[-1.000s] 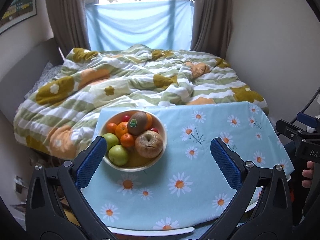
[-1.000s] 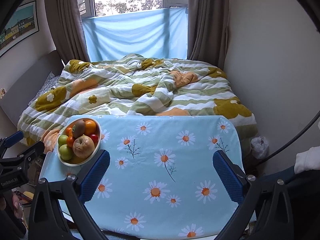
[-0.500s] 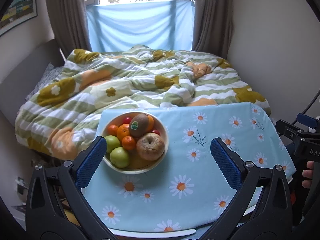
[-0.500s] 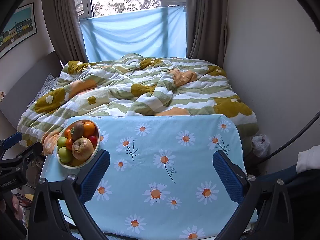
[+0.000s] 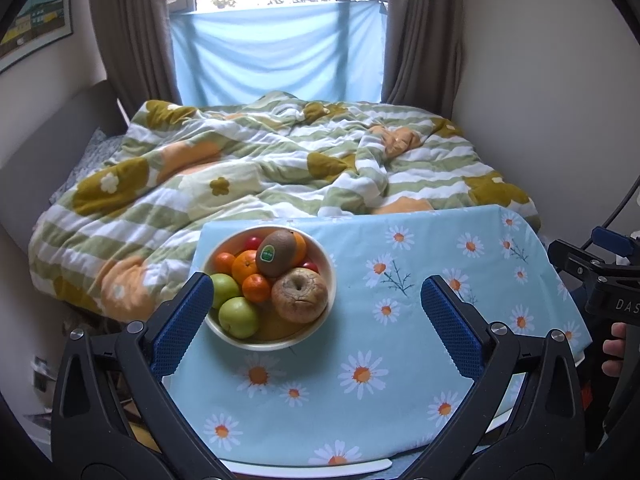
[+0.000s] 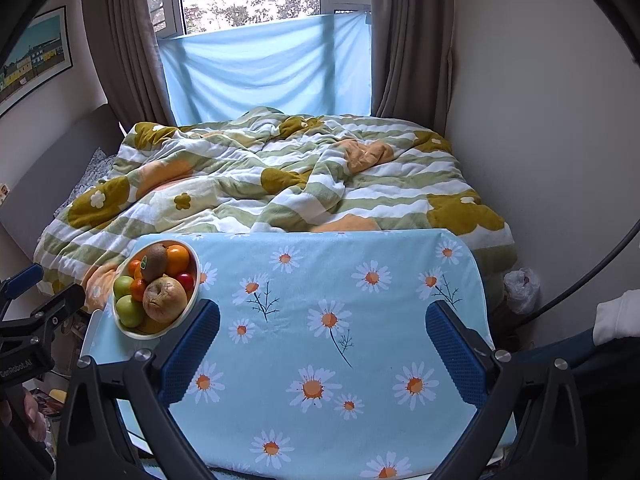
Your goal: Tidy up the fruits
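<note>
A cream bowl [image 5: 327,264] [image 6: 196,280] heaped with fruit stands at the left end of a table with a blue daisy cloth [image 5: 400,340] [image 6: 320,280]. On top lies a kiwi [image 5: 276,253] [image 6: 154,259] with a green sticker, beside a wrinkled brown apple [image 5: 300,295] [image 6: 165,299], oranges [image 5: 245,266], green apples [image 5: 238,317] and small red fruits [image 6: 185,280]. My left gripper [image 5: 316,306] hangs open just short of the bowl, holding nothing. My right gripper [image 6: 323,332] is open and empty over the cloth, right of the bowl.
A bed with a rumpled green, white and orange flowered quilt [image 5: 260,168] lies right behind the table. Walls close in on both sides, with curtains and a window at the back. A person's fingers [image 5: 614,350] grip the other tool's handle at the right edge.
Both cameras have drifted slightly, so the bowl and table sit a little lower and nearer in view. Both grippers stay open; no fruit has moved.
</note>
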